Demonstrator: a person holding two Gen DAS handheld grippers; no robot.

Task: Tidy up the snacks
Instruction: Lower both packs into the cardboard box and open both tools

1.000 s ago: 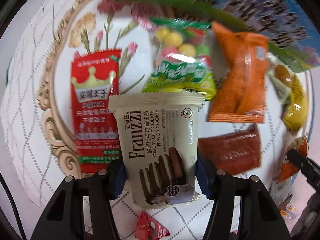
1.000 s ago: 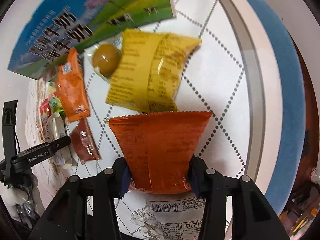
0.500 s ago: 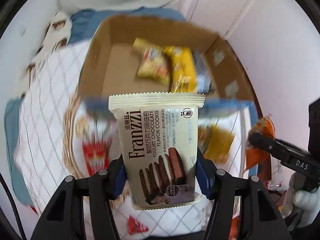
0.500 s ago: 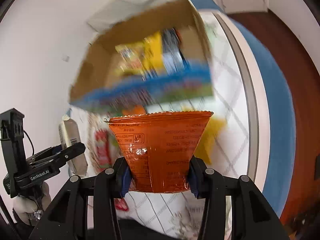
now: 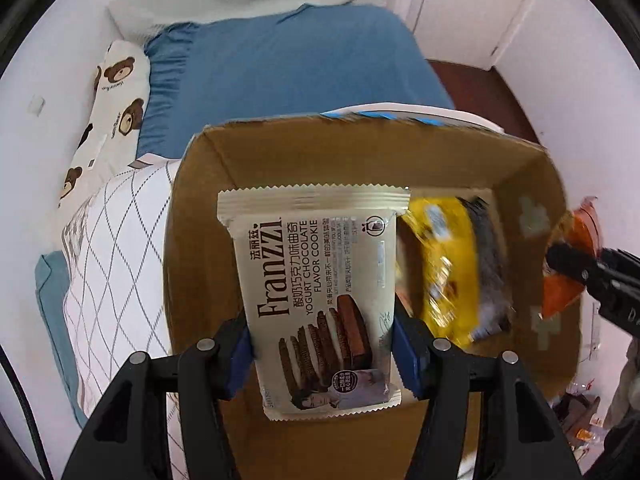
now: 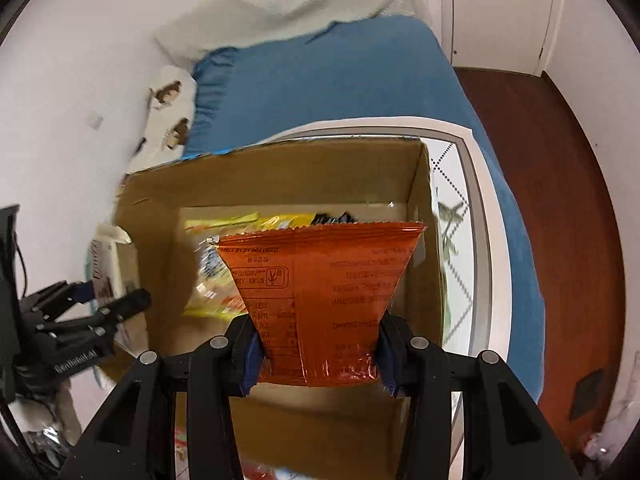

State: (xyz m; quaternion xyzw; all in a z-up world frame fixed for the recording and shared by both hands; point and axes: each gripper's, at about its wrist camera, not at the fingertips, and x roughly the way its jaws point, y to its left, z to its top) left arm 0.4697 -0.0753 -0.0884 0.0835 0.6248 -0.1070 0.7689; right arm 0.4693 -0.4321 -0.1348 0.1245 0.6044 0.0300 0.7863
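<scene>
Blue bedding [image 5: 288,64] lies behind an open cardboard box [image 5: 280,152] holding a yellow packet [image 5: 440,264], blurred. Over it, left gripper [image 5: 322,354] clamps a cookie pack [image 5: 320,288]; right gripper [image 6: 318,356] clamps an orange packet [image 6: 320,292].

There is one cardboard box [image 5: 520,176], open at the top, and two snack packets lie inside it toward 3 o'clock in the left wrist view: one yellow packet [image 5: 436,264] and one dark packet [image 5: 486,264] beside it. Two more packets are up in the air, one cream cookie packet [image 5: 320,280] and one orange packet [image 6: 324,300]. Two grippers show, the left gripper [image 5: 322,354] and the right gripper [image 6: 318,354], each clamped on one packet.
</scene>
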